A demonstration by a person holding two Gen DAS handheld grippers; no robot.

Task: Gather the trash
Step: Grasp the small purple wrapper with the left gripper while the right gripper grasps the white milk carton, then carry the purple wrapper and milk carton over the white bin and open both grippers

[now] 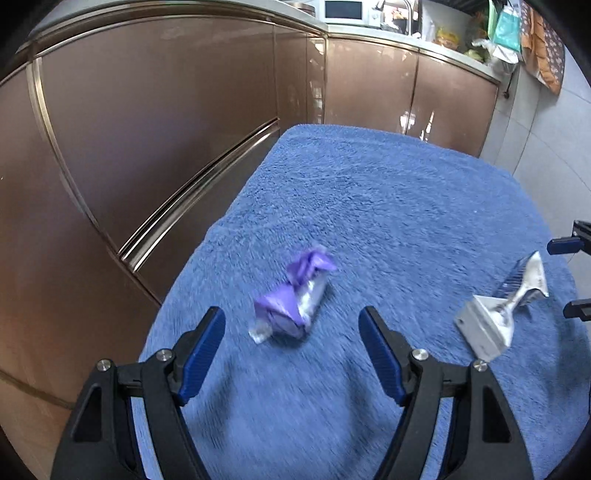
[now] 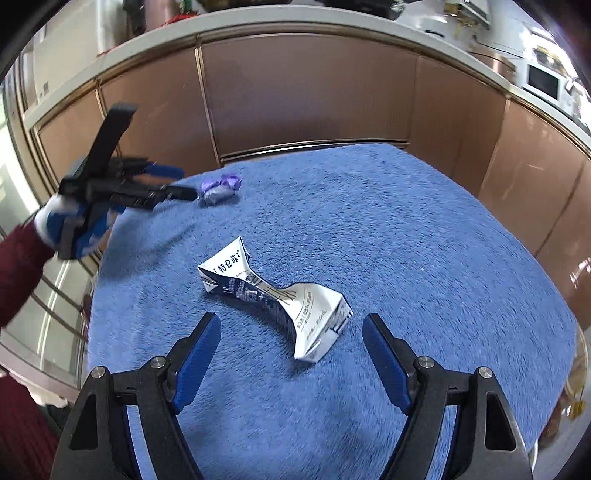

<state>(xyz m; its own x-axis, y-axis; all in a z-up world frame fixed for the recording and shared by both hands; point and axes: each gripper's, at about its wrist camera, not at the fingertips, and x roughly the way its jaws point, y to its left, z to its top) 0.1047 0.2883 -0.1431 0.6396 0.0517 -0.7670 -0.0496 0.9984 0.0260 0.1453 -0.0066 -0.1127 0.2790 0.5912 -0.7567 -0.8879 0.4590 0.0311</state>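
A crumpled purple and silver wrapper [image 1: 291, 299] lies on the blue towel [image 1: 388, 206], just ahead of my left gripper [image 1: 291, 325], which is open and empty above the towel. A crushed white and dark-blue milk carton [image 2: 275, 299] lies in the middle of the towel [image 2: 406, 229], just ahead of my right gripper [image 2: 291, 325], also open and empty. The carton also shows in the left wrist view [image 1: 502, 306], to the right. The wrapper shows in the right wrist view [image 2: 219, 188], far left, with the left gripper [image 2: 177, 182] right beside it.
Brown cabinet doors [image 1: 147, 129] stand close behind and left of the towel-covered table. A counter [image 1: 406, 37] above holds a microwave [image 1: 343, 11] and bags. The gloved hand and red sleeve [image 2: 22, 266] reach in from the left. Grey floor tiles [image 1: 546, 155] lie to the right.
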